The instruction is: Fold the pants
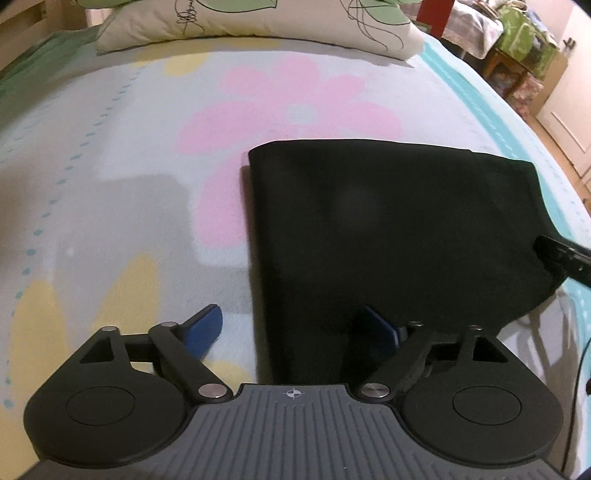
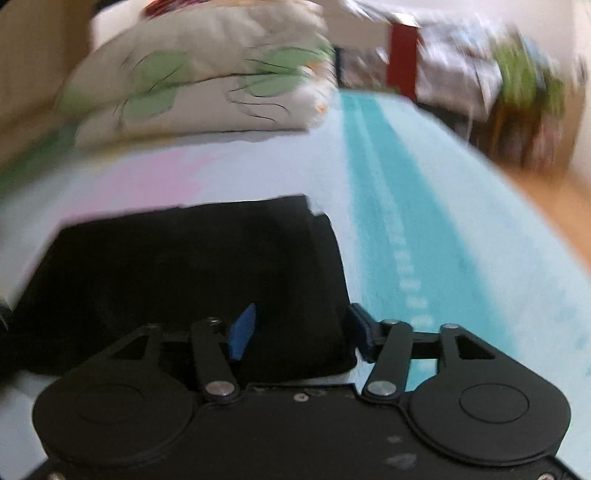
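Fingers [image 1: 207,328] of the left gripper [image 1: 295,328] and right gripper [image 2: 299,330] stand spread, gripping nothing. Black pants [image 1: 388,229] lie folded flat into a compact rectangle on the flower-patterned bedspread [image 1: 110,166], below the pillow [image 1: 258,26].

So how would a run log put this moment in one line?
pants: folded, flat on bed | left gripper: open | right gripper: open | holding: nothing

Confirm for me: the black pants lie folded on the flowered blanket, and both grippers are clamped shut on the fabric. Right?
Not quite. The black pants lie folded on the flowered blanket, but the left gripper and right gripper are open, as each wrist view shows.
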`<action>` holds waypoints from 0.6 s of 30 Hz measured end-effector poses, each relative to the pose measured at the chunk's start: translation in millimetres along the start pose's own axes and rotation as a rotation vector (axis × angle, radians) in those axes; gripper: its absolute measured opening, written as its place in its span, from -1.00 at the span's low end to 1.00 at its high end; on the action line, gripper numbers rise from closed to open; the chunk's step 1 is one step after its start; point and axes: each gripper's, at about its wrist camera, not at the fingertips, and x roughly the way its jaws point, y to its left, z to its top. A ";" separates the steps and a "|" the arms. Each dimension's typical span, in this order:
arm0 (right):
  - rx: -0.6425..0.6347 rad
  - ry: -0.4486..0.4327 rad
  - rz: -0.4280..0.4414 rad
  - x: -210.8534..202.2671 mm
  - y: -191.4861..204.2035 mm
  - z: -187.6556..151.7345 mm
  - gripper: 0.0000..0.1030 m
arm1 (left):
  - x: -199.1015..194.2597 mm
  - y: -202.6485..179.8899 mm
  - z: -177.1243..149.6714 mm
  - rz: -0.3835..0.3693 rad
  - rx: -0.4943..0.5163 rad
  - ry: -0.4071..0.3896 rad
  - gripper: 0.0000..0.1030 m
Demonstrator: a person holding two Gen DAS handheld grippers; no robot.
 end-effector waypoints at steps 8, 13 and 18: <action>0.219 0.103 0.202 25.1 -43.2 13.2 0.46 | 17.7 -6.6 11.1 -0.034 0.004 -0.015 0.99; 0.232 0.110 0.268 35.8 -47.2 18.6 0.48 | 26.5 -9.9 21.8 -0.048 -0.035 -0.022 0.98; 0.177 0.117 0.252 36.6 -41.8 20.6 0.41 | 19.6 -11.5 21.0 0.000 -0.112 -0.058 0.14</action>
